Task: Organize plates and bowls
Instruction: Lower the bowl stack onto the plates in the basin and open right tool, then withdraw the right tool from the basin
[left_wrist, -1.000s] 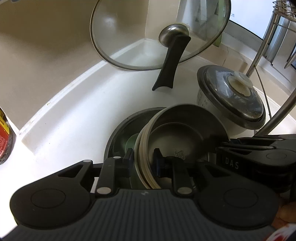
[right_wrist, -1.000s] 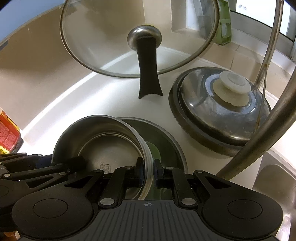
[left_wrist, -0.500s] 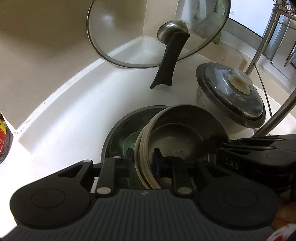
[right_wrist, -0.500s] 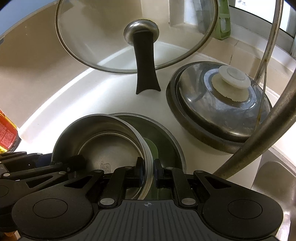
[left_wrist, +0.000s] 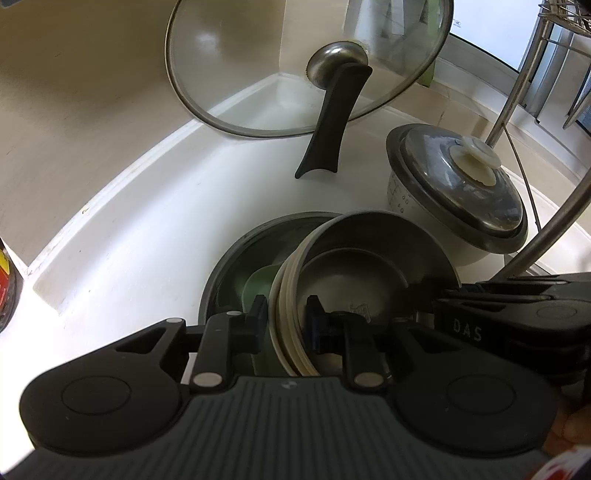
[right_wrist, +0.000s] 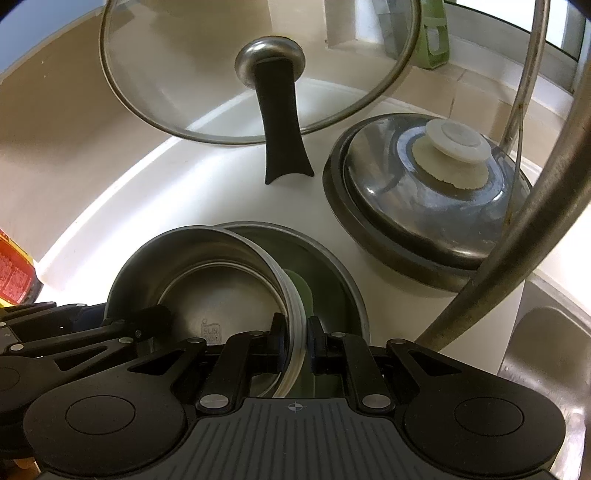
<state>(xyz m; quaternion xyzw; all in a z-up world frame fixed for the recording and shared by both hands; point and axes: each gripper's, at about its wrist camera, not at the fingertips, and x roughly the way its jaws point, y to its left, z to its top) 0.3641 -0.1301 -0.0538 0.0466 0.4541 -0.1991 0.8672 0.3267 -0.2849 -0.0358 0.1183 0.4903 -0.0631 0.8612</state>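
A stack of nested steel bowls (left_wrist: 354, 280) (right_wrist: 214, 295) with pale rims stands tilted over a wider dark steel basin (left_wrist: 236, 254) (right_wrist: 332, 266). A green dish (left_wrist: 258, 284) (right_wrist: 300, 286) lies in that basin, mostly hidden by the stack. My left gripper (left_wrist: 286, 321) is shut on the stack's left rim. My right gripper (right_wrist: 295, 334) is shut on the opposite rim. Each gripper shows in the other's view: the right gripper (left_wrist: 517, 325) at the right edge, the left gripper (right_wrist: 74, 332) at the lower left. Whether the stack touches the basin I cannot tell.
A glass lid (left_wrist: 295, 66) (right_wrist: 229, 66) with a black handle leans against the beige wall behind. A covered pot (left_wrist: 461, 192) (right_wrist: 424, 192) with a white knob stands at the right. A metal rack leg (right_wrist: 517, 236) slants past it. A red-labelled bottle (right_wrist: 14, 273) stands at the left.
Both grippers keep their grip on the stack. A little more of the green dish shows beside the stack in the left wrist view.
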